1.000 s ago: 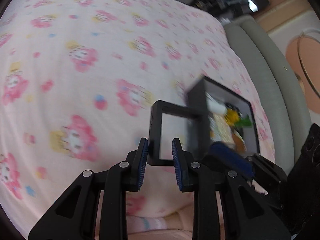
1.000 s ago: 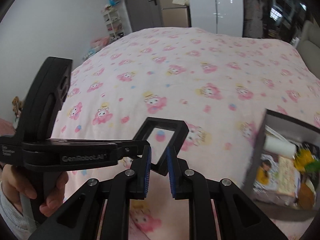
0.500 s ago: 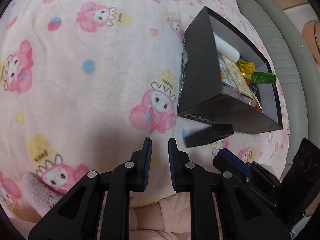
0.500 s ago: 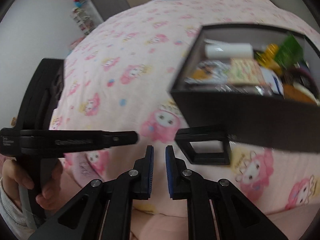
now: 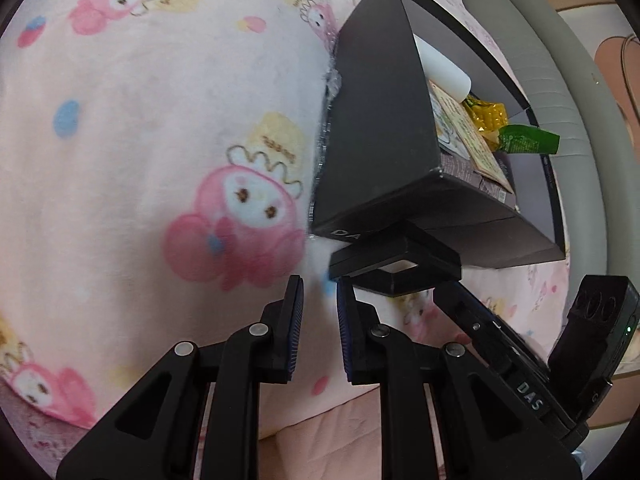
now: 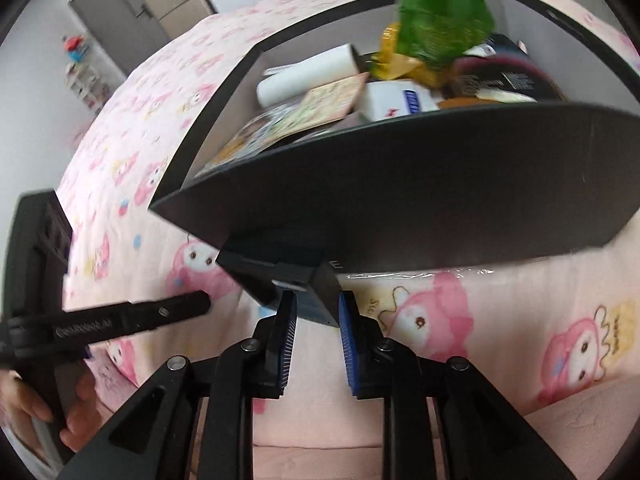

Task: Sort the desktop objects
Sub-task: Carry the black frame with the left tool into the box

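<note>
Since half a second ago, I have brought my right gripper point(image 6: 313, 312) onto the black square frame point(image 6: 280, 276), gripping it at 12 o'clock against the storage box point(image 6: 400, 208) for loading; left gripper point(image 5: 319, 300) slightly parted, empty.

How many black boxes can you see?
2: a big open box on the bed, full of things, and a small square frame-like box at its near corner, between the right gripper's fingers.

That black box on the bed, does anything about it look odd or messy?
The black box is crammed; a green packet pokes above its rim. Crinkled clear plastic clings to one corner. A small black frame sits outside, by its wall.
</note>
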Action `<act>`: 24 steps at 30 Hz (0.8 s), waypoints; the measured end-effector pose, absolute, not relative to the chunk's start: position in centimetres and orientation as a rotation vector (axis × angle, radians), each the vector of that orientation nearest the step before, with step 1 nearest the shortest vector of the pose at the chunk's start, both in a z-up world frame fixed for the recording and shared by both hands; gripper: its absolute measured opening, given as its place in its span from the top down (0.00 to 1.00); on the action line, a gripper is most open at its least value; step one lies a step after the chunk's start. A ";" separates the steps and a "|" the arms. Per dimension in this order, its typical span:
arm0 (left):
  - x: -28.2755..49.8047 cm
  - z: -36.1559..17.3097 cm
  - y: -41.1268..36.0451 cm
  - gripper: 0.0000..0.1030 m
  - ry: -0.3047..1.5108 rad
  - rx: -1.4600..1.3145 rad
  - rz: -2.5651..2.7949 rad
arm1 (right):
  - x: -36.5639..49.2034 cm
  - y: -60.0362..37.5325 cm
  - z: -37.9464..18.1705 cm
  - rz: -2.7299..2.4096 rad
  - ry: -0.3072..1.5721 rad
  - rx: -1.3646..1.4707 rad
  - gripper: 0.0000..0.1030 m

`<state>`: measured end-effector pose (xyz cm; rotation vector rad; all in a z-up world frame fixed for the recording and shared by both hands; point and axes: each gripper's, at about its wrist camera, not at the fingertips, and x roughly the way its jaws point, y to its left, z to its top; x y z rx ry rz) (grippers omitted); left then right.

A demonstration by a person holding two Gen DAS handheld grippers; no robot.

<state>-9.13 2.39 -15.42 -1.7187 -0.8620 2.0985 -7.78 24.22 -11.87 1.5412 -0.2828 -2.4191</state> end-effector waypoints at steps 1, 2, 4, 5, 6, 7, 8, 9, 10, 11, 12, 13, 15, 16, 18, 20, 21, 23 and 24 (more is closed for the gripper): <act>-9.1 -15.4 2.4 0.86 -0.867 -1.704 2.099 | -7.7 24.4 -11.6 -2.429 -0.300 1.513 0.82; -9.0 -15.2 2.3 0.86 -0.877 -1.688 2.102 | -7.5 24.6 -11.3 -2.439 -0.318 1.485 0.82; -8.9 -14.9 1.8 0.84 -0.895 -1.661 2.109 | -7.3 25.1 -10.5 -2.485 -0.329 1.419 0.82; -8.8 -14.7 1.5 0.79 -0.905 -1.650 2.115 | -7.3 25.3 -10.3 -2.509 -0.342 1.382 0.82; -8.7 -14.6 1.2 0.77 -0.917 -1.643 2.117 | -7.3 25.7 -10.1 -2.531 -0.361 1.343 0.82; -8.7 -14.6 1.0 0.73 -0.925 -1.647 2.117 | -7.5 25.6 -10.2 -2.527 -0.373 1.325 0.82; -8.6 -14.8 0.8 0.73 -0.929 -1.662 2.113 | -7.7 25.4 -10.4 -2.508 -0.382 1.318 0.82; -8.6 -15.1 0.7 0.73 -0.928 -1.689 2.104 | -8.0 25.1 -10.6 -2.489 -0.391 1.311 0.82; -8.5 -15.3 0.5 0.73 -0.928 -1.711 2.101 | -8.2 24.9 -10.8 -2.470 -0.399 1.304 0.82; -8.4 -15.5 0.3 0.73 -0.929 -1.732 2.100 | -8.4 24.6 -11.0 -2.451 -0.408 1.296 0.82; -8.3 -15.7 0.1 0.73 -0.930 -1.752 2.099 | -8.6 24.2 -11.4 -2.439 -0.392 1.311 0.82; -8.2 -15.6 -0.2 0.73 -0.936 -1.751 2.106 | -8.6 23.8 -11.8 -2.435 -0.364 1.337 0.82; -7.9 -15.1 -1.0 0.73 -0.951 -1.735 2.125 | -8.3 23.6 -12.1 -2.442 -0.341 1.350 0.82; -7.7 -14.8 -1.2 0.73 -0.952 -1.727 2.138 | -8.2 23.7 -12.1 -2.436 -0.343 1.353 0.82; -7.4 -14.2 -1.8 0.73 -0.958 -1.703 2.158 | -7.7 23.9 -12.1 -2.407 -0.369 1.383 0.82; -7.1 -13.9 -2.2 0.73 -0.978 -1.690 2.154 | -7.2 24.2 -11.9 -2.385 -0.381 1.422 0.82; -7.0 -13.8 -2.5 0.73 -0.989 -1.685 2.150 | -6.8 24.2 -11.9 -2.370 -0.385 1.436 0.82; -6.9 -13.8 -2.5 0.73 -0.997 -1.682 2.137 | -6.1 24.3 -11.8 -2.331 -0.401 1.461 0.82; -6.9 -13.9 -2.4 0.73 -0.998 -1.683 2.130 | -5.8 24.3 -12.1 -2.301 -0.411 1.493 0.82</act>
